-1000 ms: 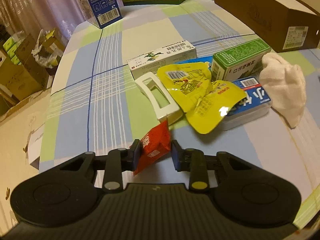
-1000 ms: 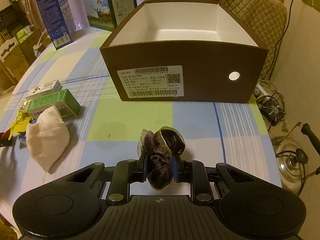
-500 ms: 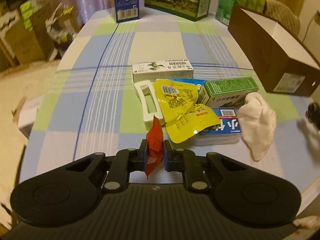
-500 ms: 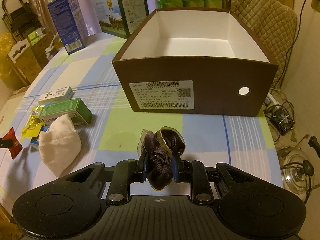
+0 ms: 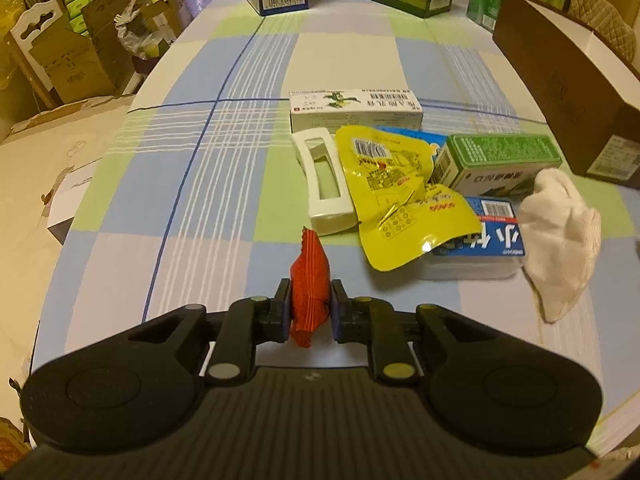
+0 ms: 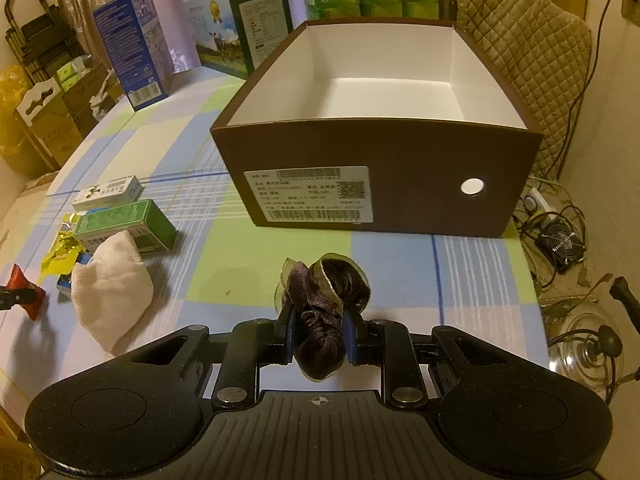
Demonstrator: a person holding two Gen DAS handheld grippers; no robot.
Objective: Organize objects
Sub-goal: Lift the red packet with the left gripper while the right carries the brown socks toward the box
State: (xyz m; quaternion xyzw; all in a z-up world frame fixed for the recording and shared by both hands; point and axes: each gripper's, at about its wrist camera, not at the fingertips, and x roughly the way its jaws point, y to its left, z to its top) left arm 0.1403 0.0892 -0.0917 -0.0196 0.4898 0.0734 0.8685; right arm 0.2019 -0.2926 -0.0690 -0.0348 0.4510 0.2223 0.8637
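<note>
Lifted and pulled back since a second ago, the left gripper (image 5: 310, 312) now carries the red sachet (image 5: 310, 280) clear of the checked tablecloth (image 5: 200, 160), its jaws pinched on the packet's lower half so the serrated top edge stands up ahead of the fingers. The tool is held roughly level, aimed along the table. Ahead and to the right of its tips lies the pile: a white plastic frame (image 5: 324, 184), two yellow pouches (image 5: 396, 192) overlapping it, a white carton (image 5: 356, 110) beyond them, a green carton (image 5: 496, 160) further right, a blue-labelled pack (image 5: 488, 236) under the pouches, and a white cloth (image 5: 560, 232) at the far right.

Closer to the brown box (image 6: 400, 168) than it was a second ago, the right gripper (image 6: 318, 332) points straight at the labelled end wall, tilted slightly down so the white interior shows over the rim. Its jaws are clamped on a dark velvet scrunchie (image 6: 324, 300), which bulges above and below the fingers, held above the cloth short of the box. Far to this gripper's left, the sachet (image 6: 24, 292) appears at the frame edge, with the cloth (image 6: 112, 288) and green carton (image 6: 124, 224) between.
</note>
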